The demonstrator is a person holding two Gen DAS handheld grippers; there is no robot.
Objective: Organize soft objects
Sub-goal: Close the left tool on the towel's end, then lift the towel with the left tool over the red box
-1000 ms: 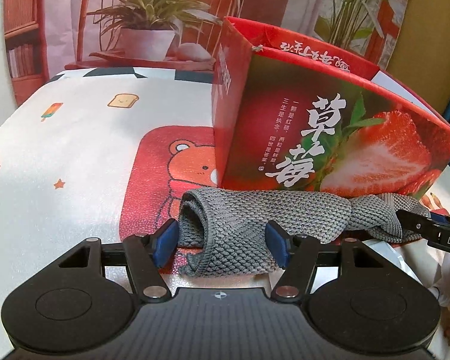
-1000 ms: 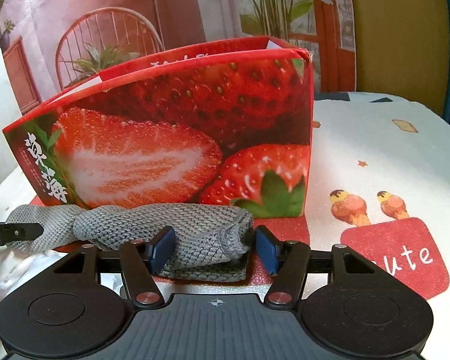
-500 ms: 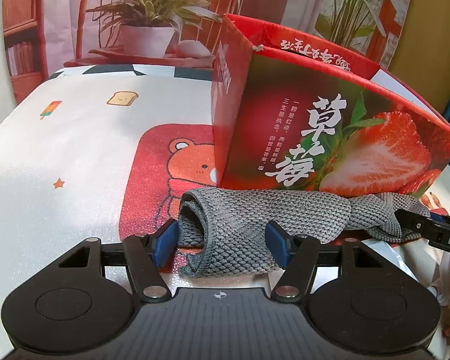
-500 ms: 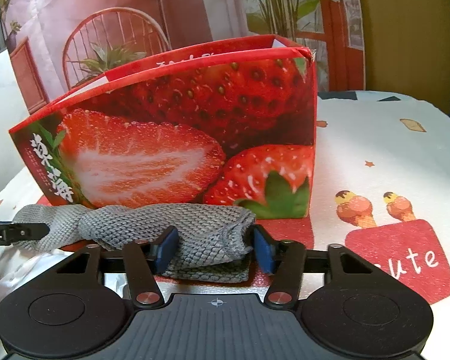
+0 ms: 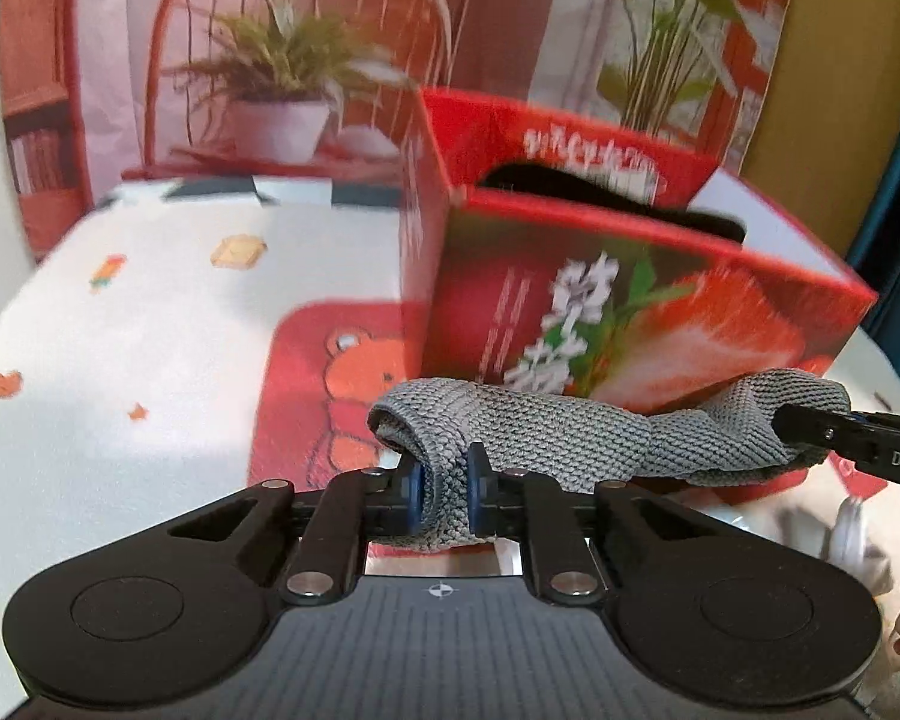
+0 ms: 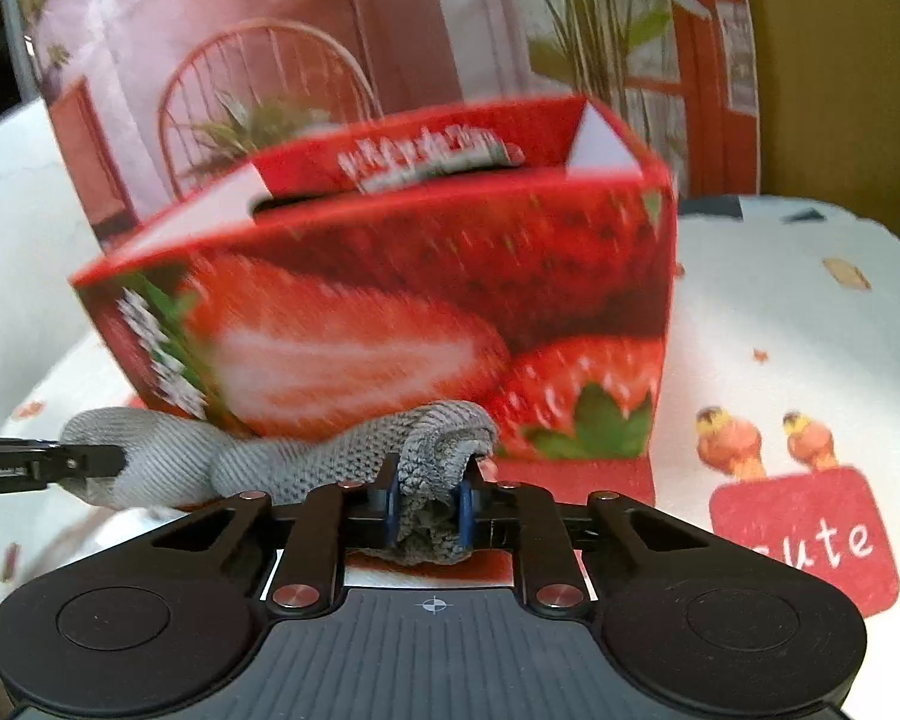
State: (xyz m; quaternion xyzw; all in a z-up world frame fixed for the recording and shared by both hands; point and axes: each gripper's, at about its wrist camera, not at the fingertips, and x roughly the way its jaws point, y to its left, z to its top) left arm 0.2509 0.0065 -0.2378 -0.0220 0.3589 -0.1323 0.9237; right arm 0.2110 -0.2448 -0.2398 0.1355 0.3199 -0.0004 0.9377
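Note:
A grey knitted cloth (image 5: 570,438) is stretched between my two grippers, lifted in front of the red strawberry box (image 5: 630,312). My left gripper (image 5: 444,495) is shut on the cloth's left end. My right gripper (image 6: 429,507) is shut on the cloth's (image 6: 306,468) other end; its black finger also shows at the right of the left wrist view (image 5: 852,444). The box (image 6: 390,300) has an open top with something dark inside.
The table (image 5: 150,330) has a white cloth with cartoon prints and a red bear patch (image 5: 330,384). A red "cute" patch (image 6: 810,528) lies to the right. A printed backdrop with a potted plant (image 5: 276,96) stands behind.
Both grippers have closed on the ends of the grey cloth and lifted it off the table. The view now looks down onto the box's top.

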